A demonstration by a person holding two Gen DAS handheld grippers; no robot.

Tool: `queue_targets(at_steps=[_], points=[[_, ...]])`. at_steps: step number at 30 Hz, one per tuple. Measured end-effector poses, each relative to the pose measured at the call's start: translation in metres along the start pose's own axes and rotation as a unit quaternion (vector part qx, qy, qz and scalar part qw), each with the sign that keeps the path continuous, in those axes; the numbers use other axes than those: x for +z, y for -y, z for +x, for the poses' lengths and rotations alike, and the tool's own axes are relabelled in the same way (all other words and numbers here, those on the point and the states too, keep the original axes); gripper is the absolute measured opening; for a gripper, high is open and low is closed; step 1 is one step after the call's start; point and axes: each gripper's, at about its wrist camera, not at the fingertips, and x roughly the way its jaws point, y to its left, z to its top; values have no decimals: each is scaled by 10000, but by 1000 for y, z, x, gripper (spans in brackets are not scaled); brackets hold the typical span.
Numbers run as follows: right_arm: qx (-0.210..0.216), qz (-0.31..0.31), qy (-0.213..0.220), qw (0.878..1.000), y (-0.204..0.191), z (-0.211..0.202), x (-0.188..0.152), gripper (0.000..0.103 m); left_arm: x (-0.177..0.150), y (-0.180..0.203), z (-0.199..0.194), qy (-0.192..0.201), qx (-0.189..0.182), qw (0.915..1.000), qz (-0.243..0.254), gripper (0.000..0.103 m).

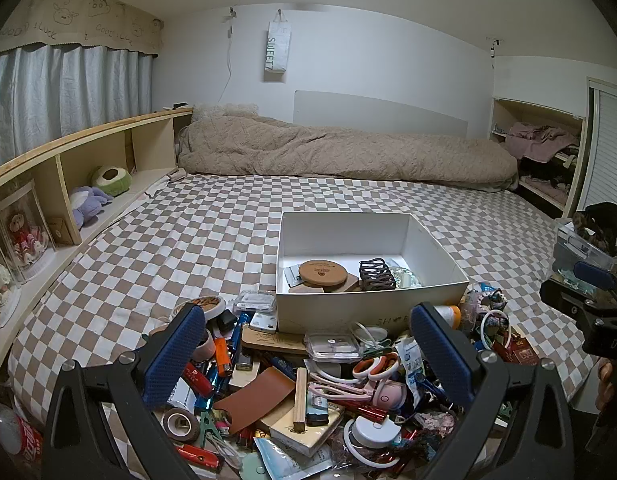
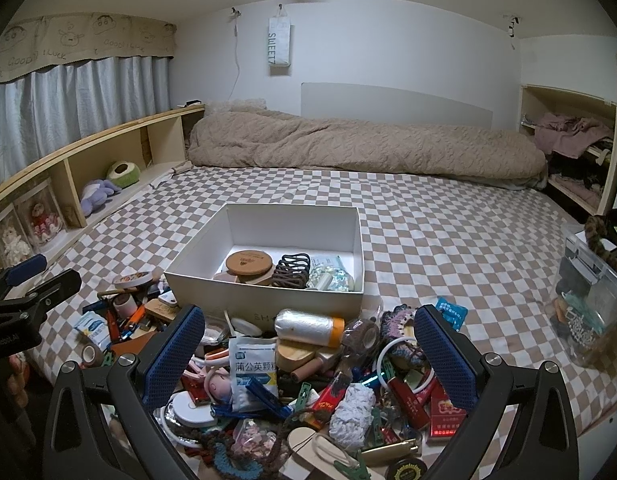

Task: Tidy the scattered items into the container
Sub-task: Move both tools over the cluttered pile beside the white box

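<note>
A white cardboard box (image 1: 372,308) stands on the checkered bed; in it lie a round wooden coaster (image 1: 323,272) and a dark hair claw (image 1: 377,274). The box also shows in the right wrist view (image 2: 264,300). A heap of small items (image 1: 308,392) lies in front of it: lighters, tape rolls, scissors, a brown leather piece, packets. My left gripper (image 1: 308,364) is open and empty above the heap. My right gripper (image 2: 308,360) is open and empty over the heap's right part (image 2: 300,384), above a white medicine packet (image 2: 254,364).
A clear plastic bin (image 2: 592,292) with items stands on the bed at the right. A rolled beige duvet (image 2: 364,148) lies at the far end. A wooden shelf with plush toys (image 1: 96,196) runs along the left. The right gripper shows at the left view's right edge (image 1: 588,292).
</note>
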Motion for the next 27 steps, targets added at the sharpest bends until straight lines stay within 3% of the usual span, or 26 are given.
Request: queue_targets(at_steps=[12, 27], points=[[-13, 45, -4, 10000, 3, -1, 1, 103, -2, -4, 1, 13, 18, 10000, -28, 103], [-285, 616, 49, 9977, 48, -6, 8, 103, 9, -44, -9, 318, 175, 9961, -809, 103]])
